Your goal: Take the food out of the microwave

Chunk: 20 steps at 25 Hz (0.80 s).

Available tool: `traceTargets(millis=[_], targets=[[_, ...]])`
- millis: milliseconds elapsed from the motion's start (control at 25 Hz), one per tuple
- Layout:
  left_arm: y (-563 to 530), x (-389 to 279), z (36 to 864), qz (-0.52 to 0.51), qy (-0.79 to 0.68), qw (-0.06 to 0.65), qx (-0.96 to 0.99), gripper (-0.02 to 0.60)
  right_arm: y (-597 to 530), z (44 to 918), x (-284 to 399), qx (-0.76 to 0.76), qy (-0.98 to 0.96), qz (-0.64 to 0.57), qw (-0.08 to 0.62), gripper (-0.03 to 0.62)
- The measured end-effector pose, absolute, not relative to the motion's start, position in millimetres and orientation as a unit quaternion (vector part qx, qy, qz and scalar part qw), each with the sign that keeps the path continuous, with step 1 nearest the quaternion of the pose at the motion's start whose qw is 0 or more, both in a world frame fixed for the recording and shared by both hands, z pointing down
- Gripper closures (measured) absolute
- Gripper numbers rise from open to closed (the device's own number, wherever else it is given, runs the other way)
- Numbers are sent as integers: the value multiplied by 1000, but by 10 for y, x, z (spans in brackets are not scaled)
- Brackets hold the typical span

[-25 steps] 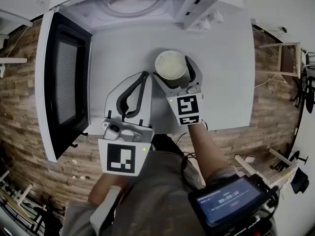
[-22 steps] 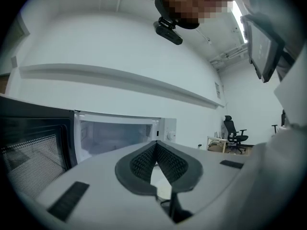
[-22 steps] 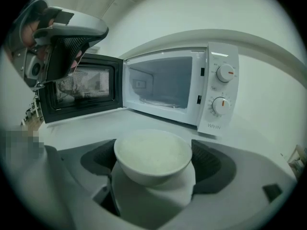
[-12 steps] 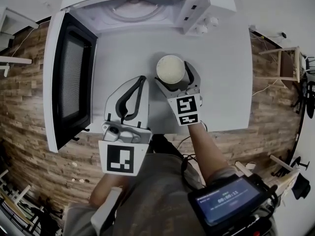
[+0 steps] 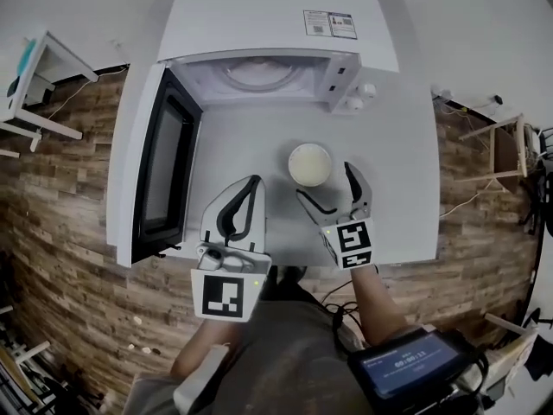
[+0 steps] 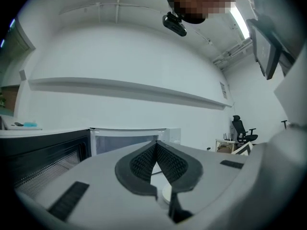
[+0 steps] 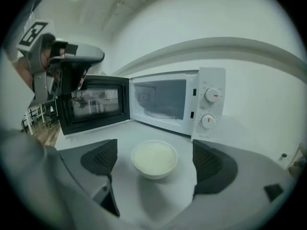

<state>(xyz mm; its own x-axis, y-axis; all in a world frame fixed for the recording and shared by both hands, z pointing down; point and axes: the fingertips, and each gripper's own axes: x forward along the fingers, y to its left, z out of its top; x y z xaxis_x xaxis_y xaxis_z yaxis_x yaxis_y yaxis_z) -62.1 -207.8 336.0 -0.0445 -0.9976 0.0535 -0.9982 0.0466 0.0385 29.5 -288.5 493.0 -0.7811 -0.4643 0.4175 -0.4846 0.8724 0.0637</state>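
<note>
On the white tabletop [image 5: 406, 145], before the open white microwave oven [image 5: 259, 24], a small round white bowl of pale food [image 5: 309, 163] is set, just ahead of the wide-spread right gripper [image 5: 324, 180]. The left gripper [image 5: 255, 181] is held closed, empty.

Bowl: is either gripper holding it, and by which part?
Nothing is held. The bowl sits on the table ahead of the open right gripper; the left gripper is shut on nothing.

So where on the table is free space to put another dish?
Free: the table right of the bowl, and the strip between bowl and microwave. Crowded: the near edge, under the left gripper and right gripper.
</note>
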Motion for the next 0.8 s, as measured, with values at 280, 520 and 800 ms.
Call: traceTargets(millis=[280,520,800], targets=[[-2072,-559,3059,-1,-725,6,688,575,-2692,3870,268,248,-962,44,105,208],[-2089,-431,2777,-14,-727,-16,686,575,-2580,3047,158,242,-970,18,34,485],[-2132,-462,2466,-16,-743,-42,668,575,-2489,2602,138,240,-971,-8,1,585]])
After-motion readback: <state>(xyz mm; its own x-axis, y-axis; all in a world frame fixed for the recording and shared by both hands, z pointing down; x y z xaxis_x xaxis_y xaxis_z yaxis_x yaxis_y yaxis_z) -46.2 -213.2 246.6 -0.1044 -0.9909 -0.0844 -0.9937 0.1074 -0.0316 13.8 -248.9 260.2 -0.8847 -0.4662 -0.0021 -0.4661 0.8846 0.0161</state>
